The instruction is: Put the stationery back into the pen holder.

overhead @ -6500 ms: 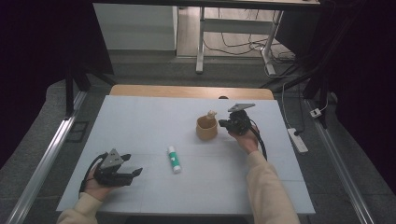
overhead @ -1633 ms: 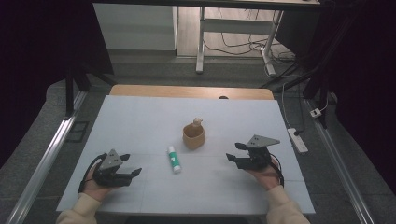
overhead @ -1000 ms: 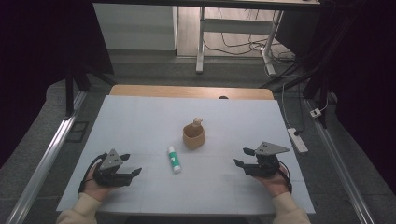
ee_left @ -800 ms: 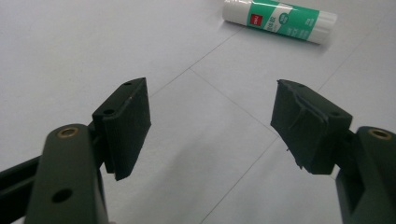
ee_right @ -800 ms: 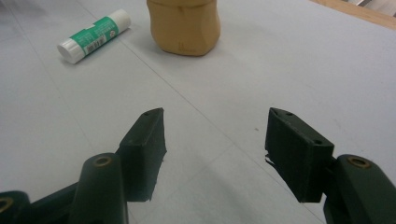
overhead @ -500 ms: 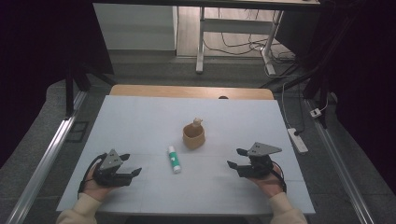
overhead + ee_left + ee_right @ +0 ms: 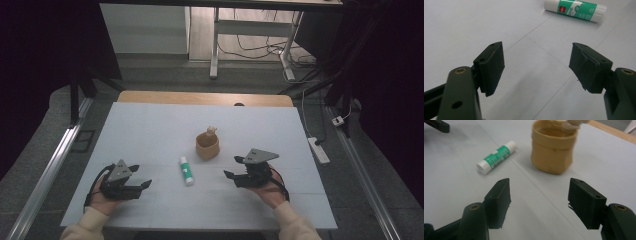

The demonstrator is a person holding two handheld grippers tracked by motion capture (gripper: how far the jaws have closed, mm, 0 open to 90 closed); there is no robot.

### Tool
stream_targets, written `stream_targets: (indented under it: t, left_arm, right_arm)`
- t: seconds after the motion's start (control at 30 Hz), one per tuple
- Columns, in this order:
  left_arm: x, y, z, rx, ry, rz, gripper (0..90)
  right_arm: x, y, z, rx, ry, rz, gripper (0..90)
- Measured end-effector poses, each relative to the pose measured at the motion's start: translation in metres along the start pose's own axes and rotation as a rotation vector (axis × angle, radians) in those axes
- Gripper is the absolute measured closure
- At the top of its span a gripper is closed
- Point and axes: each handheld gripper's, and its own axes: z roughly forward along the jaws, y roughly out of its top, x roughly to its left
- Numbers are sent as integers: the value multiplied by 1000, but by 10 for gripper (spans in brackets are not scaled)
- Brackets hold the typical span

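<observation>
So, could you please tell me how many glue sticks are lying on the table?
1: a green-labelled glue stick lies on the white table, just left of the tan cup, between the two grippers.

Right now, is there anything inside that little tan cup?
A pale rounded piece pokes above the cup at its far rim. The cup's wall hides the rest of it and the bottom.

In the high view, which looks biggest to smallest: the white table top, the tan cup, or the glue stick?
1. White table top
2. Tan cup
3. Glue stick, thinner than the cup though about as long.
</observation>
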Motion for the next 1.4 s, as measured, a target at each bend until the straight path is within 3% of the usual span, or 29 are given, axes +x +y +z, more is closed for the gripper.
stream_targets:
  t: [0.47, 0.83, 1.4]
  left_arm:
    - [1, -1, 0, 0, -3, -1, 277]
    - [1, -1, 0, -2, -1, -1, 279]
    - [1, -1, -1, -7, -2, 10, 281]
  right_arm:
    - [22, 35, 41, 24, 54, -47, 344]
    - [37, 54, 67, 56, 83, -47, 352]
    - [46, 70, 99, 165, 60, -43, 357]
